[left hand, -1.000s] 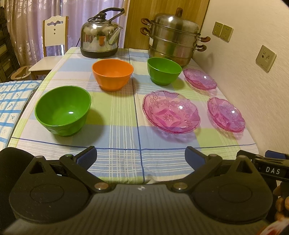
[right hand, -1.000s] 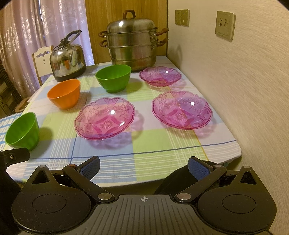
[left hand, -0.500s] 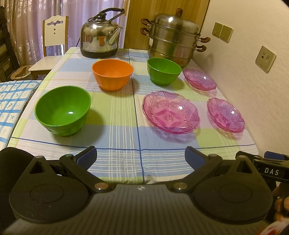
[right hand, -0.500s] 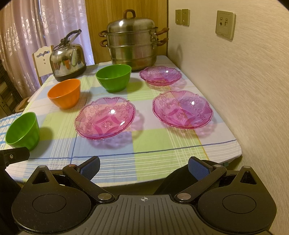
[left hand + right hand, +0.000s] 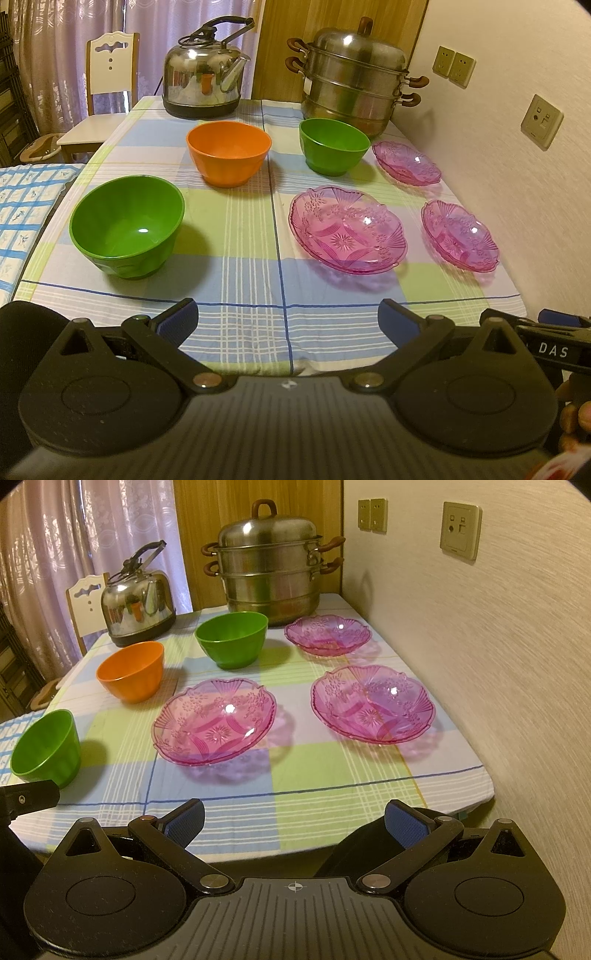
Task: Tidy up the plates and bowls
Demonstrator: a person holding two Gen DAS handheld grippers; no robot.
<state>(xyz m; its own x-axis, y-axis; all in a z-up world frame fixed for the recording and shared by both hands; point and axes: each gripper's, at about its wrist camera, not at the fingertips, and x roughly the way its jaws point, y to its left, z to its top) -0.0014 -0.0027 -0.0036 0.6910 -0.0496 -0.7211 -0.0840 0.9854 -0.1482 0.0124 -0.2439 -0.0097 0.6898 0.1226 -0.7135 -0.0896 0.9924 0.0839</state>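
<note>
Three bowls stand on the checked tablecloth: a near green bowl (image 5: 127, 225) (image 5: 46, 747) at the left, an orange bowl (image 5: 228, 153) (image 5: 131, 672) behind it, and a far green bowl (image 5: 334, 150) (image 5: 232, 638). Three pink glass plates lie to the right: a middle plate (image 5: 347, 230) (image 5: 215, 725), a near right plate (image 5: 460, 236) (image 5: 373, 705) and a far plate (image 5: 406, 162) (image 5: 328, 634). My left gripper (image 5: 288, 319) hangs open over the table's front edge, holding nothing. My right gripper (image 5: 295, 821) is open too, just short of the front edge.
A steel kettle (image 5: 203, 86) (image 5: 138, 602) and a stacked steel steamer pot (image 5: 354, 81) (image 5: 267, 563) stand at the table's back. The wall (image 5: 498, 664) runs along the right edge. A white chair (image 5: 107, 92) stands at the back left.
</note>
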